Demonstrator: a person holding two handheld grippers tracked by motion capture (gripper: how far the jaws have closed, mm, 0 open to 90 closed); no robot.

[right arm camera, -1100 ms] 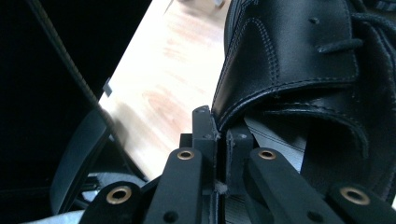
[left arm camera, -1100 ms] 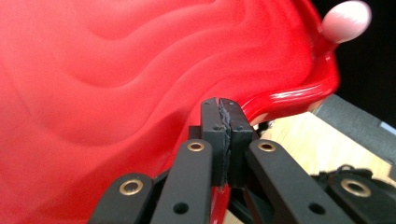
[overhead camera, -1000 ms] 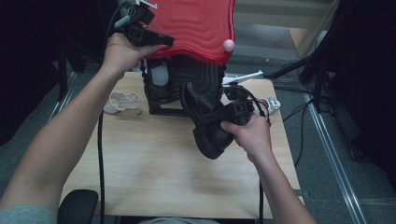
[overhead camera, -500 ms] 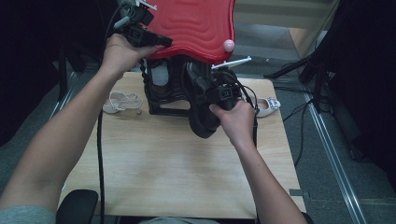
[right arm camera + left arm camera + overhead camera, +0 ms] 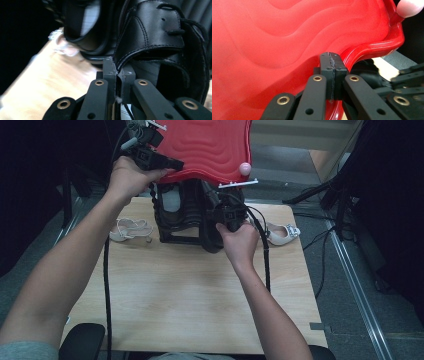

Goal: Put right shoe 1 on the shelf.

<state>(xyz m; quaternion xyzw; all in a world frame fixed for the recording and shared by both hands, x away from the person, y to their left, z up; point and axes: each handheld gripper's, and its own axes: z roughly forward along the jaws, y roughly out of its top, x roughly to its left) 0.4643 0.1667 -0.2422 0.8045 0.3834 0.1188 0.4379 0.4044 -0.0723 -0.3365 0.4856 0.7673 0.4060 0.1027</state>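
A red wavy lid (image 5: 210, 145) is tilted up over a black ribbed box (image 5: 172, 234) at the table's far edge. My left gripper (image 5: 171, 166) is shut on the lid's front rim; in the left gripper view the pads (image 5: 325, 71) pinch the red lid (image 5: 274, 50) at its edge. My right gripper (image 5: 221, 212) is shut on a black lace-up shoe (image 5: 210, 240) and holds it at the box's open front. In the right gripper view the right gripper (image 5: 117, 71) clamps the collar of the black shoe (image 5: 155, 42), with another dark shoe (image 5: 87, 30) inside the box behind it.
A white sandal (image 5: 131, 229) lies left of the box and a second one (image 5: 280, 234) lies to its right. A pink knob (image 5: 245, 168) sits at the lid's corner. The wooden table (image 5: 175, 295) stretches toward me. Cables trail from both grippers.
My right hand has carried the black shoe up and to the left, from the table's right side to the front of the box. The left hand and the lid have stayed put.
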